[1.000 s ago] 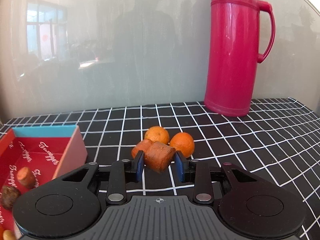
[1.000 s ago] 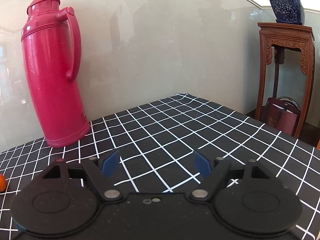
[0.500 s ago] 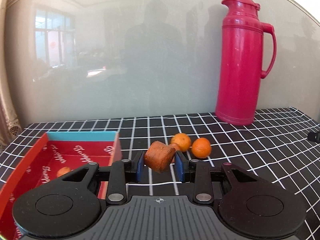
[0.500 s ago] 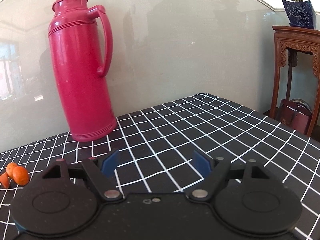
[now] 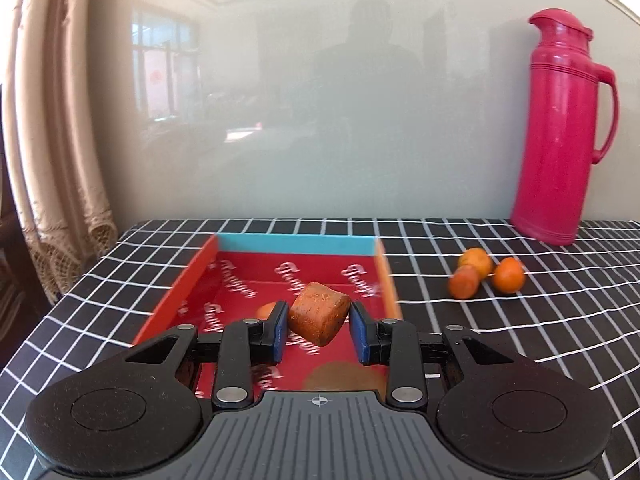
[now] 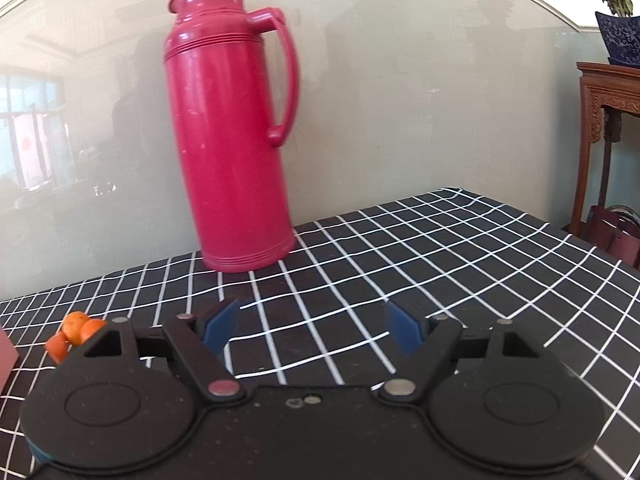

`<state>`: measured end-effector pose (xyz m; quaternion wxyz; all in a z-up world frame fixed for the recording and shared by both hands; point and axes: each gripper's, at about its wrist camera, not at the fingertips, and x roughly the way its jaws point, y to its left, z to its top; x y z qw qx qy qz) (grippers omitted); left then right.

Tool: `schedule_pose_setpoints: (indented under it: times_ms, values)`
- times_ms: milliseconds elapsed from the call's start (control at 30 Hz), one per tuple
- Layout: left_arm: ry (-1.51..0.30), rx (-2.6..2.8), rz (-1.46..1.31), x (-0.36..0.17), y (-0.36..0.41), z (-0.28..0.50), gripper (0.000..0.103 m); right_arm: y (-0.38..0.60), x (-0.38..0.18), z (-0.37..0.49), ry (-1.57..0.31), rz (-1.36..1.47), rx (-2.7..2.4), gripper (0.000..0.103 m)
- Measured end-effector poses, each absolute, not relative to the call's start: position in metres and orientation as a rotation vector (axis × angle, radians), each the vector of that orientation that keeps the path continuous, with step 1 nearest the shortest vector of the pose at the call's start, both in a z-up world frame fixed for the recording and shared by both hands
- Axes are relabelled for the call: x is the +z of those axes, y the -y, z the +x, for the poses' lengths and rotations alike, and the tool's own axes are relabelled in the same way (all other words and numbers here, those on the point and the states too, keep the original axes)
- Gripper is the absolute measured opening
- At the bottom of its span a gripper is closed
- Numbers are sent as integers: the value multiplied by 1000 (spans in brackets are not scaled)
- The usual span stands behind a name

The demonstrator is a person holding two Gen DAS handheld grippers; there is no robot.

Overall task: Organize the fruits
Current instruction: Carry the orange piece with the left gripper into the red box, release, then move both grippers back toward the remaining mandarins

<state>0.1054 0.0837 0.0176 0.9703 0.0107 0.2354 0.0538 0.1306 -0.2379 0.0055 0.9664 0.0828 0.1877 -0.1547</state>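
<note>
Left gripper (image 5: 319, 330) held a brown fruit chunk (image 5: 319, 319) above the red box (image 5: 182, 276) — right gripper (image 6: 311, 330) jaws spread wide, empty.

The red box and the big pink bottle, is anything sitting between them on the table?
Yes. In the left wrist view, three small oranges sit bunched on the checked cloth, between the red box and the pink thermos.

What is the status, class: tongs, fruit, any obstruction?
Left tongs shut on brown fruit chunk, above red box. Right tongs open, empty. Three oranges on the cloth beside the box. Nothing blocking the box.
</note>
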Motion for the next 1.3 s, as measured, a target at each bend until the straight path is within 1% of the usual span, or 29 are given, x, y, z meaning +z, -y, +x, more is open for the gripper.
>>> schedule_pose_setpoints:
  times_ms: [233,267,300,367,467,533,567,600,767,967,1200,1300]
  values:
    - [-501,154,-20,7,-124,98,34,206,5,136,-386,151,-268,80]
    - [-498,159,-32,7,-129,96,41,202,5,136,-385,149,-265,80]
    - [-484,165,-45,8,-133,95,60,199,5,136,-385,147,-262,80]
    - [-444,186,-70,12,-139,92,76,193,5,137,-387,141,-254,80]
    - [-411,194,-92,16,-143,86,78,188,5,138,-391,133,-245,81]
    - [-383,203,-108,18,-143,82,90,186,4,138,-393,129,-238,80]
    - [-360,219,-113,20,-142,79,100,186,4,138,-392,126,-234,80]
    - [-332,233,-118,22,-141,75,103,185,4,138,-390,125,-230,81]
    - [-263,320,-128,27,-138,68,103,183,4,139,-390,134,-189,81]
    - [-284,476,-118,20,-135,74,103,169,5,141,-388,120,-134,81]
    - [-280,488,-60,13,-131,76,103,140,4,146,-385,52,-85,80]
    - [-325,468,-79,14,-140,82,103,128,3,151,-387,26,-73,80]
